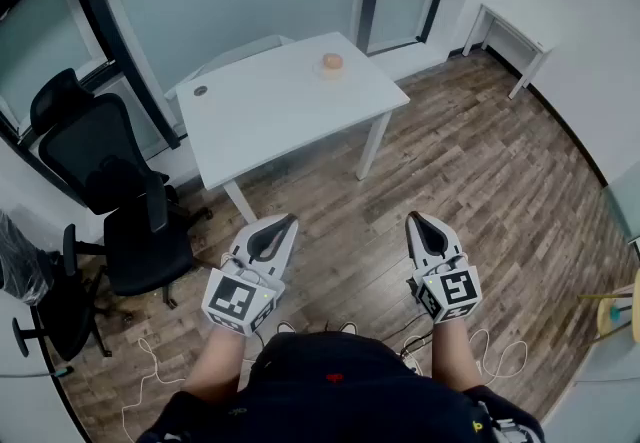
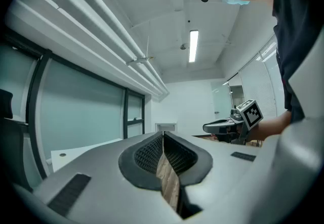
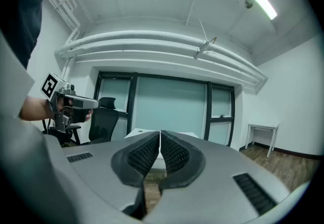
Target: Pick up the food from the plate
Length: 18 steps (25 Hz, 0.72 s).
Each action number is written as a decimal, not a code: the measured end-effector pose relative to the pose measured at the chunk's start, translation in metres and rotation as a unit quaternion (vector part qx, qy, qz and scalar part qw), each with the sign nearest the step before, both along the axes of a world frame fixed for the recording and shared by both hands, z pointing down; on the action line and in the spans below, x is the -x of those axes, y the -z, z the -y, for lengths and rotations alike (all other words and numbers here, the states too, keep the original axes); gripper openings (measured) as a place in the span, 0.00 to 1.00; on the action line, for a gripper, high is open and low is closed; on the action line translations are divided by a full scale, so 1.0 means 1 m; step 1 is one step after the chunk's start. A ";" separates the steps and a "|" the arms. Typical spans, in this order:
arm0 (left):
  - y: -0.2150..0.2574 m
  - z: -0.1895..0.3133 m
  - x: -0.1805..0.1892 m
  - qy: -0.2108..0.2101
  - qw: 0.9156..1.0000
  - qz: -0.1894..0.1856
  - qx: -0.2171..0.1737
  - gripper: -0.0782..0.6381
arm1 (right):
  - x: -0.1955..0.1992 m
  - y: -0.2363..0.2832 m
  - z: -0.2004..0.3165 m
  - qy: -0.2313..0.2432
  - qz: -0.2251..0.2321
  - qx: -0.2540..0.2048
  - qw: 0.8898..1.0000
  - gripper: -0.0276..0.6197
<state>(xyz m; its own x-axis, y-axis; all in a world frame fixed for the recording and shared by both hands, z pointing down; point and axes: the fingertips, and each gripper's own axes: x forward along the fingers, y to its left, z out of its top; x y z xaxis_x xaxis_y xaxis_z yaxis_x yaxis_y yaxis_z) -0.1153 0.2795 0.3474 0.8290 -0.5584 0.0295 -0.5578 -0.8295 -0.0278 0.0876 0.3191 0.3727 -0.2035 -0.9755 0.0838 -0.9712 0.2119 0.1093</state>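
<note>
Food (image 1: 332, 62) lies far ahead on the bench (image 1: 270, 116), roughly midway between left gripper (image 1: 282, 226) and right gripper (image 1: 417, 223). Both jaws are closed together, holding nothing.

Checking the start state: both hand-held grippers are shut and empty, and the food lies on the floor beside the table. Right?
No. The head view shows the food on the table, not the floor. The left hand-held gripper and right hand-held gripper are indeed shut and empty.
</note>
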 end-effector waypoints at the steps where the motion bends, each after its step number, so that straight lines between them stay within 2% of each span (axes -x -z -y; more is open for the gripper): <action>1: -0.001 -0.001 0.002 -0.002 1.000 0.000 -0.001 0.15 | 0.003 0.000 0.000 0.002 -0.001 0.002 1.000 0.09; 9: -0.004 -0.001 0.025 -0.003 1.000 -0.005 0.003 0.15 | 0.033 -0.006 0.004 0.014 -0.014 0.014 1.000 0.09; 14: -0.007 0.006 0.049 0.001 1.000 -0.011 0.005 0.15 | 0.047 0.002 0.012 0.000 0.011 -0.009 1.000 0.09; 18: -0.010 0.012 0.069 -0.002 1.000 -0.019 0.010 0.15 | 0.065 0.003 0.017 -0.005 0.000 -0.009 1.000 0.09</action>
